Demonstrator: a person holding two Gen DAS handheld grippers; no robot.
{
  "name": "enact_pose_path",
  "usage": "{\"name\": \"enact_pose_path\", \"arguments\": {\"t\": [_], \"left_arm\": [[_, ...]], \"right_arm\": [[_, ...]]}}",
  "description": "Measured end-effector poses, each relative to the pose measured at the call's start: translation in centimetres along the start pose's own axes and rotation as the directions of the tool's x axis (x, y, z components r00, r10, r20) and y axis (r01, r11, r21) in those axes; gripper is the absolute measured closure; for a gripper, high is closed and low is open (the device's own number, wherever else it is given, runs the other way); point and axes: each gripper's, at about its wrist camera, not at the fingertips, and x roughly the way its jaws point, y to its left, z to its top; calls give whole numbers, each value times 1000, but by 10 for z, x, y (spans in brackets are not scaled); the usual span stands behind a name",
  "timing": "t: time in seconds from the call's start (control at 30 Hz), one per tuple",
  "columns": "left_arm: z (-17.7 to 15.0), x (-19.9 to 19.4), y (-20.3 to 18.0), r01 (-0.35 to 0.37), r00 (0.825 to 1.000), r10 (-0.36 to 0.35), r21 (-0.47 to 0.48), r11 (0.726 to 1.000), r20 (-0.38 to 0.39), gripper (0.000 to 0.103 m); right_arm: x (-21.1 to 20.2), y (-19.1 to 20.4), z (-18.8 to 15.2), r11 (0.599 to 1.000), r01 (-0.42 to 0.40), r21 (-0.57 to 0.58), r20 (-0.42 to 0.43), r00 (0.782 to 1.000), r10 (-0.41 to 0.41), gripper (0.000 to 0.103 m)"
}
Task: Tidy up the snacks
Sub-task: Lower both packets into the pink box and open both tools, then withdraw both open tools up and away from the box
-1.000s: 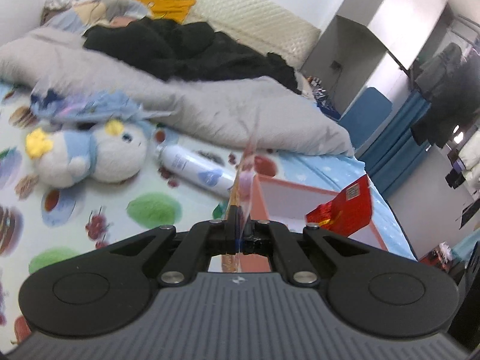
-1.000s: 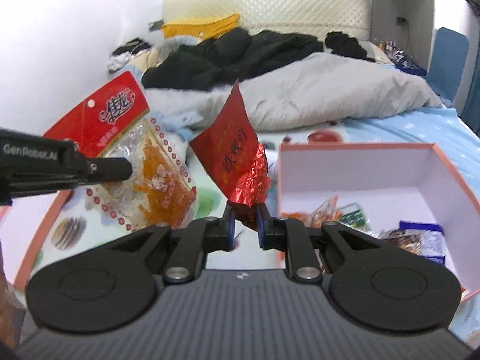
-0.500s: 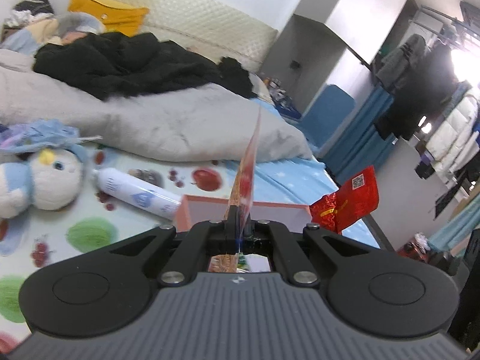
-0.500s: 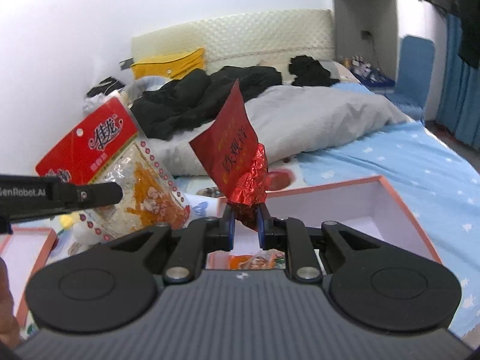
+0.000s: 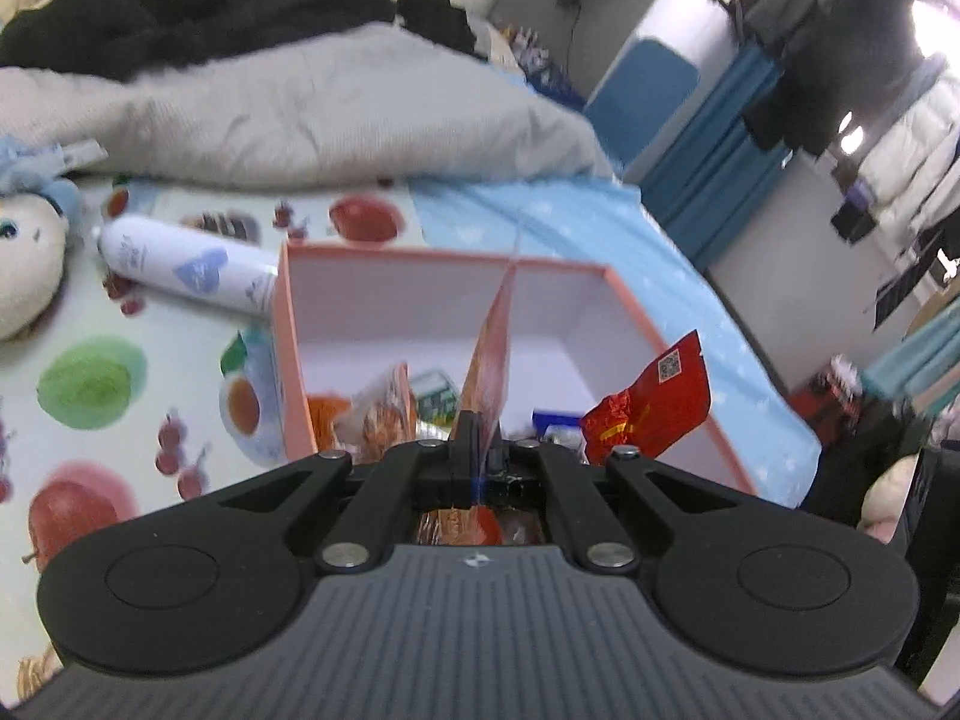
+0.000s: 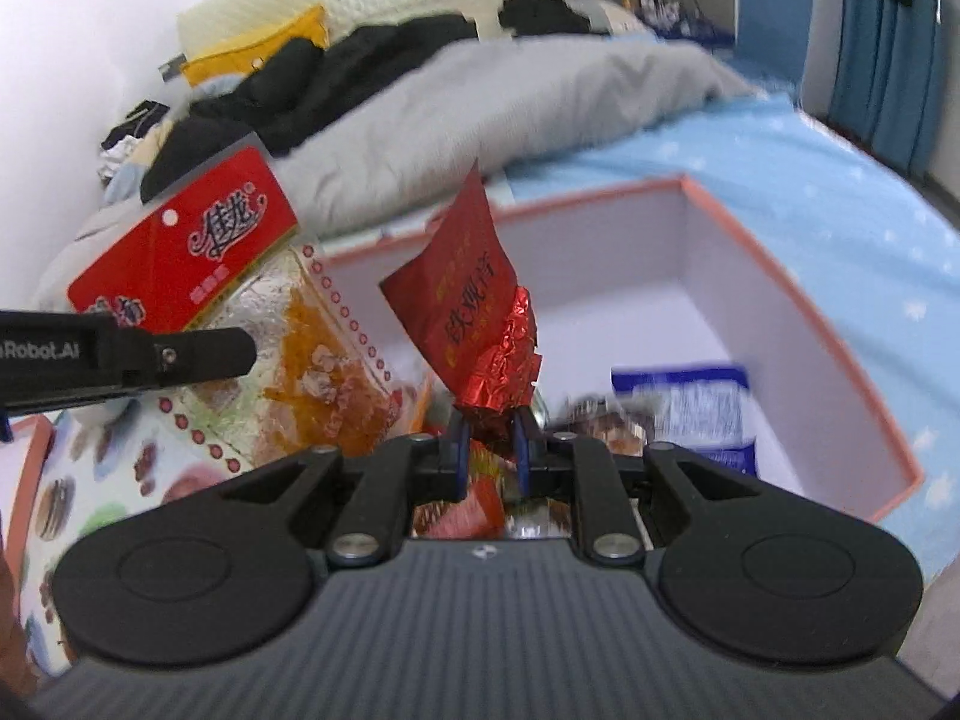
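My left gripper (image 5: 477, 447) is shut on a flat snack bag (image 5: 495, 342), seen edge-on over the pink-rimmed box (image 5: 288, 324). In the right wrist view the same bag (image 6: 282, 324) shows a red header and orange contents, with the left gripper's black finger (image 6: 198, 354) clamped on it. My right gripper (image 6: 489, 438) is shut on a crinkled red foil tea packet (image 6: 474, 312), held over the box (image 6: 798, 294). That packet (image 5: 651, 405) hangs at the box's right side in the left wrist view. Several snacks lie in the box, among them a blue-and-white packet (image 6: 690, 408).
The box sits on a bed with a fruit-print sheet (image 5: 90, 372). A white bottle (image 5: 186, 267) lies against the box's left wall, a plush toy (image 5: 27, 264) further left. A grey duvet (image 5: 300, 108) and black clothes (image 5: 198, 0) lie behind. Another pink-rimmed lid edge (image 6: 24, 480) shows at left.
Both grippers have moved forward and down, coming over the box with their packets still held. The box now fills the middle of both views.
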Motion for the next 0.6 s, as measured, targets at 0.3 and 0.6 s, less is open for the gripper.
{"name": "enact_pose_path", "arguments": {"t": [0.3, 0.6], "left_arm": [[-4, 13, 19, -17, 998, 17, -2, 1000, -64, 101], [10, -33, 1, -66, 998, 65, 55, 996, 25, 45]], "right_arm": [[14, -11, -16, 998, 25, 60, -41, 999, -23, 81], [-25, -15, -3, 998, 37, 52, 51, 998, -40, 45]]}}
